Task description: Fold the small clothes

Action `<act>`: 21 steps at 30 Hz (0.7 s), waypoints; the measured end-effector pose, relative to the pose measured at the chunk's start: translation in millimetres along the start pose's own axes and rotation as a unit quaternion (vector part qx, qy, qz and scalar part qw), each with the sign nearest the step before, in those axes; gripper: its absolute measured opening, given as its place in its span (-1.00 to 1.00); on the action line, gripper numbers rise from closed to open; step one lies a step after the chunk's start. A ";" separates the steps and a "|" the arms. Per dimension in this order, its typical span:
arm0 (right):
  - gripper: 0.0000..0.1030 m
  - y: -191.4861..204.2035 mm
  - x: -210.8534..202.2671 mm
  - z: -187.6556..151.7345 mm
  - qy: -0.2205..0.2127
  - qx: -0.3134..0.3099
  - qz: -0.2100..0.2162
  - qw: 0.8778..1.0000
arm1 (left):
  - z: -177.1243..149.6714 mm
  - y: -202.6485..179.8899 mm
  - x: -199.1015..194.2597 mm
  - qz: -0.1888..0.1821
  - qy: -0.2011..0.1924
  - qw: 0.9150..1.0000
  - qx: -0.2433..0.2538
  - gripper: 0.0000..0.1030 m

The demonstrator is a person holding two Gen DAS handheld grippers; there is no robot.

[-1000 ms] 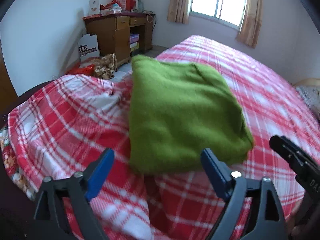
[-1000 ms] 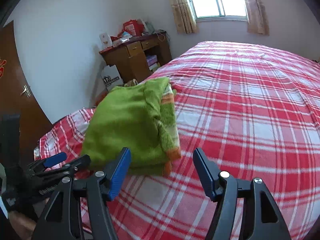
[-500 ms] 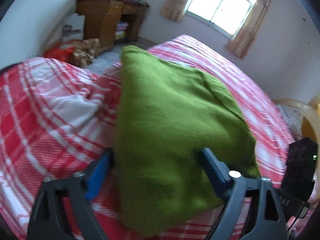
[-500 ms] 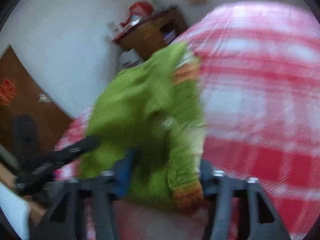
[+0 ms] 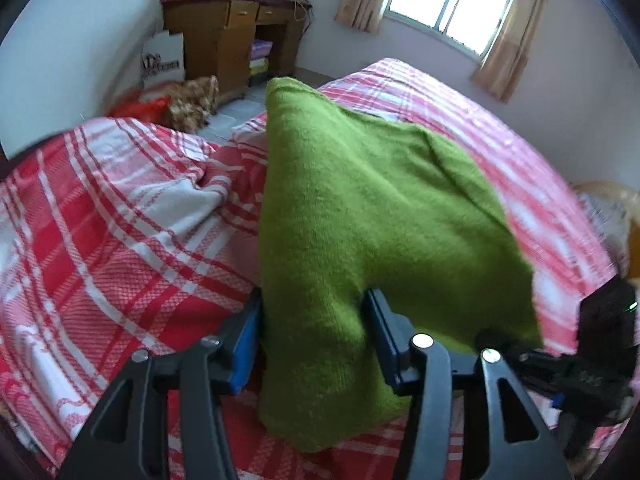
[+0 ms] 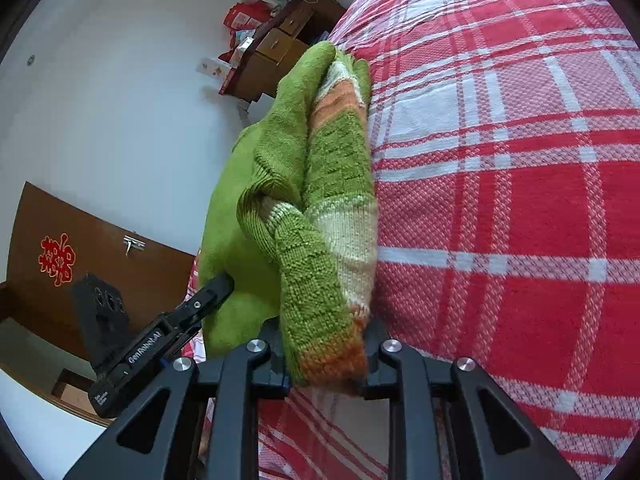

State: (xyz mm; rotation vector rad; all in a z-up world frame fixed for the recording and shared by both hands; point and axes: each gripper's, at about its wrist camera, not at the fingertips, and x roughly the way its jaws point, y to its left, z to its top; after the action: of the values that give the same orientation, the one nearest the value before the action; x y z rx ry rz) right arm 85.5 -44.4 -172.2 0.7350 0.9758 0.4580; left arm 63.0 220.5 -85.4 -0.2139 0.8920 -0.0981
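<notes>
A folded green sweater (image 5: pixel 360 208) with orange and cream stripes on its edge (image 6: pixel 336 208) lies on the red-and-white checked bedspread (image 5: pixel 100 240). My left gripper (image 5: pixel 314 332) has the sweater's near left corner between its blue pads. Its jaws are closing, and the knit bunches narrow where they pinch it. In the right wrist view my right gripper (image 6: pixel 324 364) has its jaws closing on the striped near edge, which fills the gap between them. Each gripper shows in the other's view: the right gripper (image 5: pixel 560 364) at the sweater's right, the left gripper (image 6: pixel 208 296) at its left.
The bedspread (image 6: pixel 520 200) stretches away to the right. Beyond the bed's left edge stand a wooden desk (image 5: pixel 236 40) with clutter on top, a white paper bag (image 5: pixel 162 60) and bags on the floor. A brown door (image 6: pixel 80 264) is behind me at the left.
Both grippers came forward and down onto the sweater's near edge and closed on it. The right one rolled as it went. The cloth now bunches between the pads.
</notes>
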 end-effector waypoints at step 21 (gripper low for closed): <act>0.33 87.2 -100.0 -77.3 -0.185 -0.196 -0.286 0.920 | -49.7 -31.8 -72.5 0.141 -0.071 0.985 0.074 1.00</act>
State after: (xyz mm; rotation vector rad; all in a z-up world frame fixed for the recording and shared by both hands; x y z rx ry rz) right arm -33.7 -23.4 -77.7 0.1393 0.6660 -0.0120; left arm -20.9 194.9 -53.3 0.0441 0.7610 0.1127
